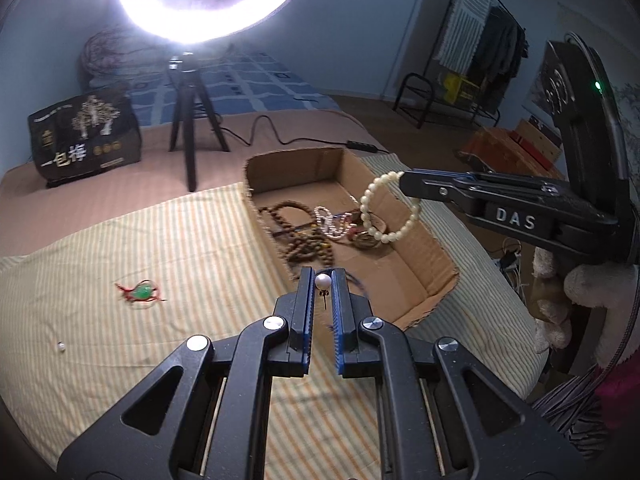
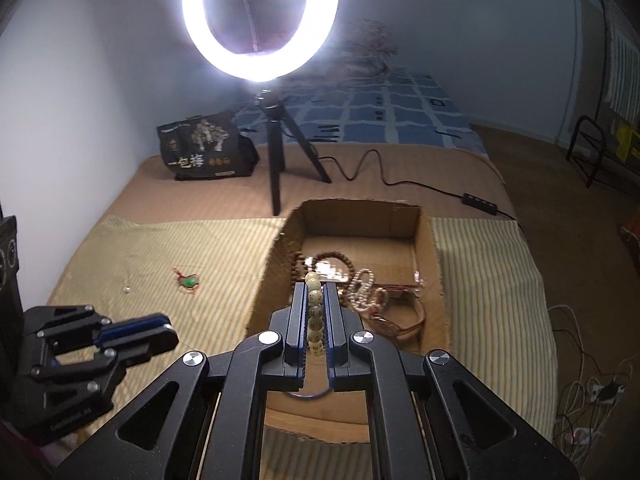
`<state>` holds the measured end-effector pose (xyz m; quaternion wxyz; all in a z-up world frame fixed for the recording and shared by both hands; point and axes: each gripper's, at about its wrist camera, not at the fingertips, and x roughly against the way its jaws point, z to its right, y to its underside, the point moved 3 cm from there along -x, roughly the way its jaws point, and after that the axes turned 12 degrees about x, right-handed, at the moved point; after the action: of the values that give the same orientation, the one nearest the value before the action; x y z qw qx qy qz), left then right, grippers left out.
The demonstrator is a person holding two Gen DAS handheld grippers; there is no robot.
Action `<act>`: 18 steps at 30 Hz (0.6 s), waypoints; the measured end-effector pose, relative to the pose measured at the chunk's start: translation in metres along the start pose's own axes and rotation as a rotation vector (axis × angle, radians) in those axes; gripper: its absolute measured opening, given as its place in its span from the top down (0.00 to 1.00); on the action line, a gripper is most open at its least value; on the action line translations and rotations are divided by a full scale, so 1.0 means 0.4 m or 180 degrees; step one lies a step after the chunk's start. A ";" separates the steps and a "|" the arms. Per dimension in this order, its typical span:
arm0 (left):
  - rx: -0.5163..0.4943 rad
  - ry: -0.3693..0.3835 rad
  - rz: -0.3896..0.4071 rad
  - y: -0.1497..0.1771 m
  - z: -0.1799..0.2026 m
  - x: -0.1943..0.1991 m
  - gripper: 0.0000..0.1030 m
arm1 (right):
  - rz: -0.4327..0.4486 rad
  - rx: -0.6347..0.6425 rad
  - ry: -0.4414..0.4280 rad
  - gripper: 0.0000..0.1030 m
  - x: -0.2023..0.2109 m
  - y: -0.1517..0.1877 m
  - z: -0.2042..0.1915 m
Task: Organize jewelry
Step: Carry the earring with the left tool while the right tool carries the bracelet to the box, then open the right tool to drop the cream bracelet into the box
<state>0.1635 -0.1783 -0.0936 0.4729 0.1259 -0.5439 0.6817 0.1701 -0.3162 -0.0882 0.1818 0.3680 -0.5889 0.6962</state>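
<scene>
- Cream bead bracelet [image 1: 390, 208] hangs pinched in the right gripper [image 2: 314, 294] above the cardboard box [image 1: 436, 256]; next, likely release there.
- Left gripper [image 1: 323, 282] pinches a pearl earring [image 1: 323, 281] near the box edge, awaiting its drop.

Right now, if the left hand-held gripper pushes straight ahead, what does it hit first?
Likely the near wall of the cardboard box, just past the left hand-held gripper pinching a pearl earring. Depth is unclear; it may pass over the rim.
</scene>
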 end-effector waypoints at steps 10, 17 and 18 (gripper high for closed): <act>-0.0010 0.0060 -0.0156 0.008 0.050 -0.081 0.94 | -0.0166 -0.0146 0.0093 0.94 -0.034 0.034 0.070; -0.0057 0.0060 -0.0252 0.019 0.075 -0.126 0.94 | -0.0268 -0.0233 0.0105 0.94 -0.051 0.061 0.101; -0.0064 0.0059 -0.0267 0.022 0.077 -0.130 0.94 | -0.0283 -0.0248 0.0106 0.94 -0.054 0.065 0.105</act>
<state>0.1733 -0.2310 -0.1231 0.5073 0.1376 -0.5405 0.6570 0.1791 -0.3585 -0.1203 0.2366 0.3748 -0.5955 0.6701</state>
